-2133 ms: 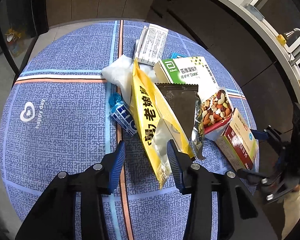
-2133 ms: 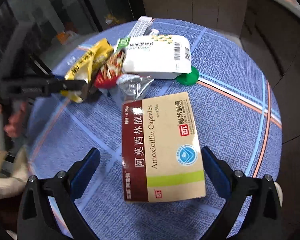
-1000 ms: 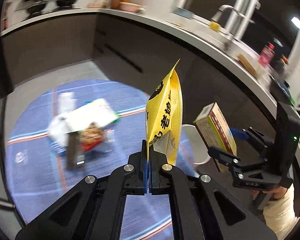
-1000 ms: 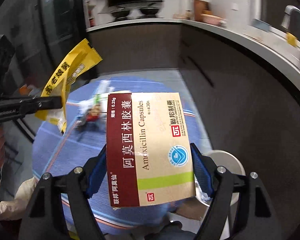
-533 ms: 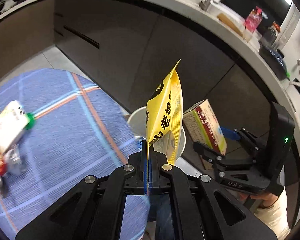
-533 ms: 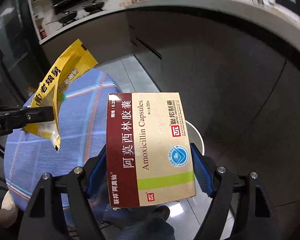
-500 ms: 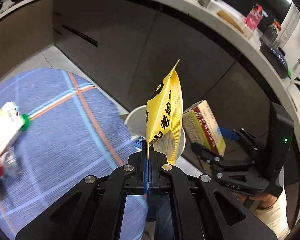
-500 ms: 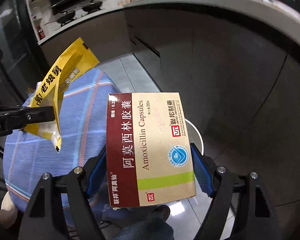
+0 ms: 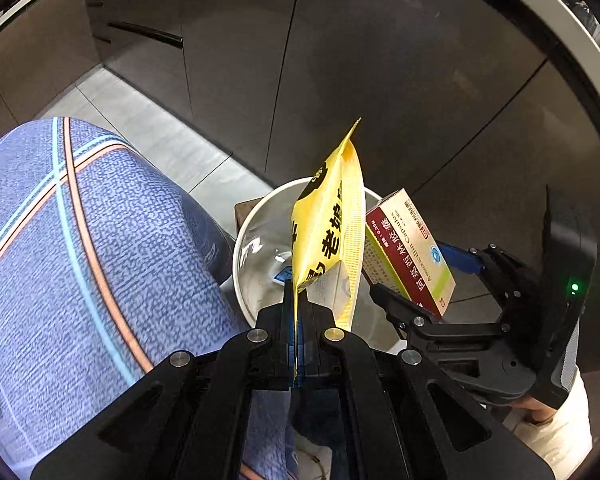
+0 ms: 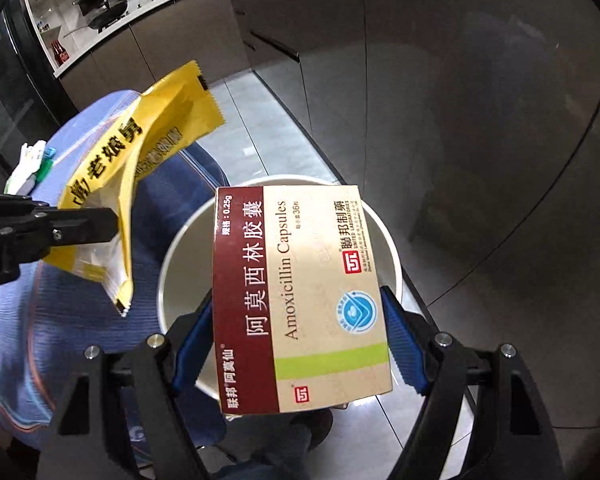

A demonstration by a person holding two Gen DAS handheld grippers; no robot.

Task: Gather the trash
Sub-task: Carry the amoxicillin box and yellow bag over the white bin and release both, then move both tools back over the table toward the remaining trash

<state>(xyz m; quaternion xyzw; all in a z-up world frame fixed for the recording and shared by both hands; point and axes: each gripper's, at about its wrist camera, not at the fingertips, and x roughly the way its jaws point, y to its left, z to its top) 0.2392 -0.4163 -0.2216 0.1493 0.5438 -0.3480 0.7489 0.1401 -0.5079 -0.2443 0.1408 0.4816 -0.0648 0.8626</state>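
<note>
Looking along the left gripper (image 9: 298,320) in the left wrist view, its 2 black fingers are pressed together on the bottom edge of a yellow snack wrapper (image 9: 328,236), which stands upright above a white trash bin (image 9: 244,248) on the floor. The bin sits just beside a round table covered in a blue patterned tablecloth (image 9: 80,240), and something small and blue lies at its bottom. To the right, the right gripper (image 9: 420,280) holds a red and beige medicine box (image 9: 408,248) tilted over the bin's far rim, touching or nearly touching the wrapper. In the right wrist view, the right gripper (image 10: 300,344) has its blue pads (image 10: 400,344) clamped on both long sides of the medicine box (image 10: 300,296), printed "Amoxicillin Capsules", which hangs directly over the open mouth of the trash bin (image 10: 392,248). The left gripper (image 10: 80,224) reaches in from the left edge, gripping the yellow wrapper (image 10: 140,160), which here appears over the tablecloth (image 10: 60,320) rather than the bin; the 2 views disagree on this, so its exact position is hard to judge. More litter (image 10: 32,164) remains far back on the table. To drop both pieces well, the box seems ready to release as it is. The light wrapper could flutter aside, so bringing it lower and clearly inside the rim before letting go looks wise.
</note>
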